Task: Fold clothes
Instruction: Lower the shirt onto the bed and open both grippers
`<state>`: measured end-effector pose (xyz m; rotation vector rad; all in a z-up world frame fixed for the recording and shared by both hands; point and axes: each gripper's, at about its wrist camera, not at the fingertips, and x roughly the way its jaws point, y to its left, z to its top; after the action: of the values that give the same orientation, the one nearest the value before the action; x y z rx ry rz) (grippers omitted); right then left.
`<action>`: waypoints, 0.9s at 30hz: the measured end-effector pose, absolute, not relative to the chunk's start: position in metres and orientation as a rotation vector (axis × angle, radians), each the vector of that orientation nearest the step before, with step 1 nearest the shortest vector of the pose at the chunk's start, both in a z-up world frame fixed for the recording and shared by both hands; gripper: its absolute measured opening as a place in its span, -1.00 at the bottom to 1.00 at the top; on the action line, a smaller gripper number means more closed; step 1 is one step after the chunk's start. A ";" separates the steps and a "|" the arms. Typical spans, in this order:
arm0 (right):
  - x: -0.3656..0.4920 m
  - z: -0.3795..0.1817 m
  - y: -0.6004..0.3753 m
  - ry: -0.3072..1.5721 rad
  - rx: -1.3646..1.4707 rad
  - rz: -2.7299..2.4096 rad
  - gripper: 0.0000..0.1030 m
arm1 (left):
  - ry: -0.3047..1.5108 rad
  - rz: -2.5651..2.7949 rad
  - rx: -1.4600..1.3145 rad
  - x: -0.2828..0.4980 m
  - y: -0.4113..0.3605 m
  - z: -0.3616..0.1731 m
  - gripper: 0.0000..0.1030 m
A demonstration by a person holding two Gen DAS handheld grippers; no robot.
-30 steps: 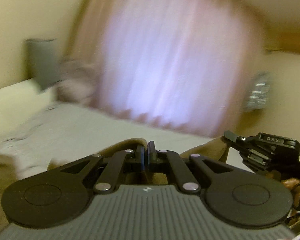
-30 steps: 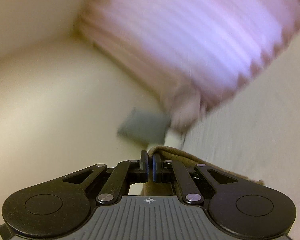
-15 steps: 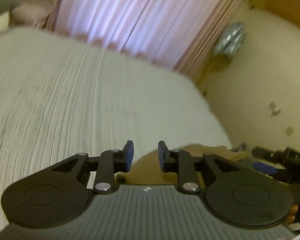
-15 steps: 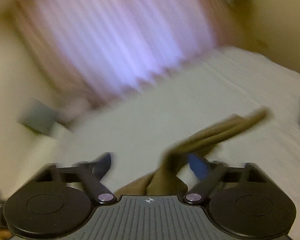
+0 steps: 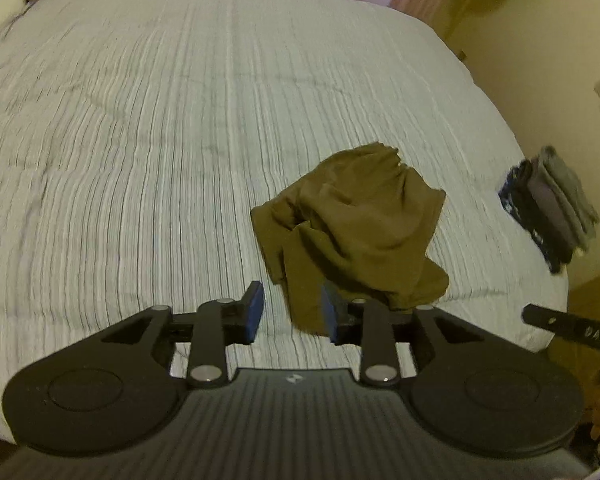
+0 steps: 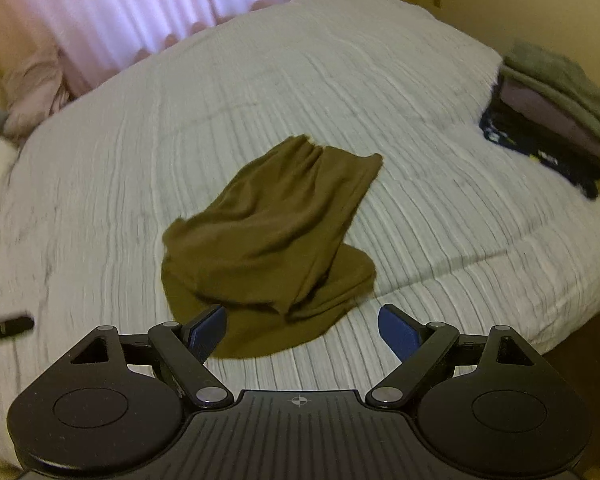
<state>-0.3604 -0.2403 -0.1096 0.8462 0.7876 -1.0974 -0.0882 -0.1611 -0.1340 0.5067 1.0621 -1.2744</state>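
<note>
An olive-brown garment (image 5: pixel 356 224) lies crumpled on the grey ribbed bed cover (image 5: pixel 139 140), near the front right of the bed. It also shows in the right wrist view (image 6: pixel 271 232). My left gripper (image 5: pixel 289 312) is open, just in front of the garment's near edge; its right finger is partly hidden by a hanging flap. My right gripper (image 6: pixel 302 330) is wide open over the garment's near edge, holding nothing. The tip of the right gripper shows at the right of the left wrist view (image 5: pixel 568 328).
A stack of folded clothes (image 6: pixel 548 120), grey on top and dark below, sits at the bed's right edge; it also shows in the left wrist view (image 5: pixel 548 204). Pink curtains (image 6: pixel 139 4) hang behind the bed. Pillows (image 6: pixel 31 88) lie at the far left.
Both grippers were shut on the garment and held it up a second ago. They have opened and the garment has dropped crumpled onto the bed. Both cameras now look down at it.
</note>
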 end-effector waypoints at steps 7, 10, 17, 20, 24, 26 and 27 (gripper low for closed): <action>-0.328 -0.149 -0.210 0.858 0.762 -1.092 0.68 | 1.059 -1.269 0.576 -0.081 -0.152 -0.135 -0.35; -0.320 -0.153 -0.190 0.872 0.770 -1.091 0.68 | 1.064 -1.267 0.592 -0.075 -0.143 -0.139 -0.35; -0.310 -0.160 -0.164 0.874 0.761 -1.107 0.68 | 1.058 -1.271 0.600 -0.063 -0.127 -0.146 -0.35; -0.308 -0.161 -0.162 0.873 0.759 -1.110 0.68 | 1.055 -1.265 0.603 -0.060 -0.122 -0.146 -0.34; -0.305 -0.160 -0.163 0.867 0.738 -1.116 0.68 | 1.049 -1.263 0.606 -0.060 -0.122 -0.145 -0.34; -0.305 -0.160 -0.165 0.871 0.726 -1.113 0.68 | 1.048 -1.264 0.603 -0.062 -0.123 -0.146 -0.34; -0.305 -0.161 -0.166 0.874 0.720 -1.111 0.68 | 1.049 -1.263 0.601 -0.063 -0.124 -0.146 -0.34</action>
<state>-0.3052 -0.1663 -0.1606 0.7199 0.8738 -1.1115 -0.0632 -0.1243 -0.1463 0.6008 1.0493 -1.2635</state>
